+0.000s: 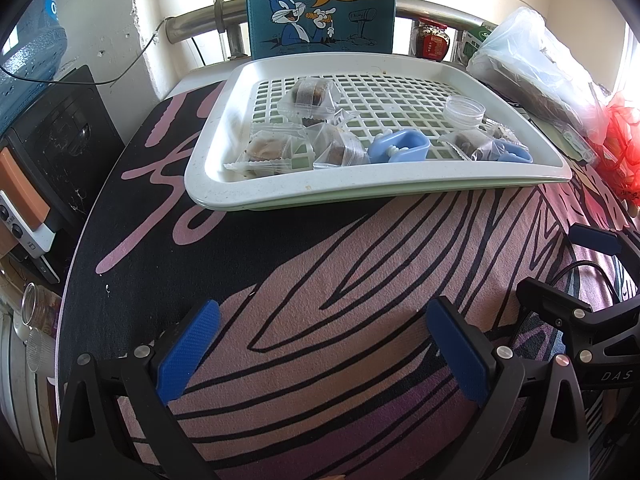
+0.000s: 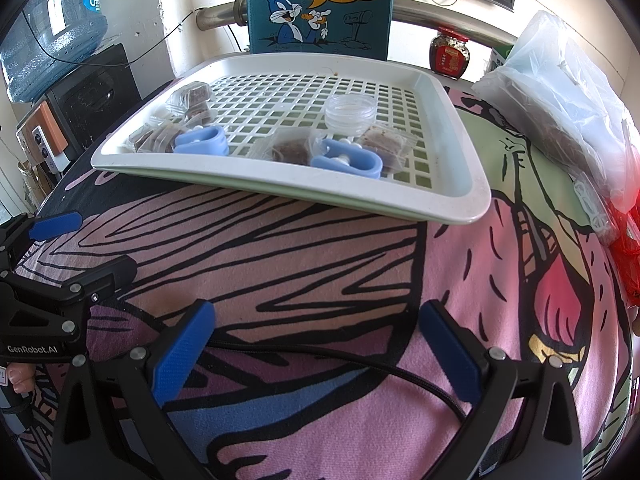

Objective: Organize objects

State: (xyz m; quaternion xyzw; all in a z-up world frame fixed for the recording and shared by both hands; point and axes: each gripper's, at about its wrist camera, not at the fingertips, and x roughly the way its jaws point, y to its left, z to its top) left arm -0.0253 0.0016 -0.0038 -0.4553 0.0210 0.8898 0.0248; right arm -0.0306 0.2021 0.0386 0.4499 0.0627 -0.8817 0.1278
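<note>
Left wrist view: left gripper (image 1: 324,344) is held wide apart and empty above the patterned cloth (image 1: 360,264). Right gripper (image 2: 316,344) likewise gapes empty. Wrapped snacks (image 1: 308,96), blue clips (image 2: 202,142) and a clear jar (image 2: 351,111) are seen lying in the white tray (image 1: 320,190).

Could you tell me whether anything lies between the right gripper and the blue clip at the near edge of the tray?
Nothing visible blocks it. The right gripper hangs with open jaws over bare cloth, and only the tray's low rim lies before the blue clip. Wrapped snacks touch the clip's sides, so a grasp may nudge them.
</note>
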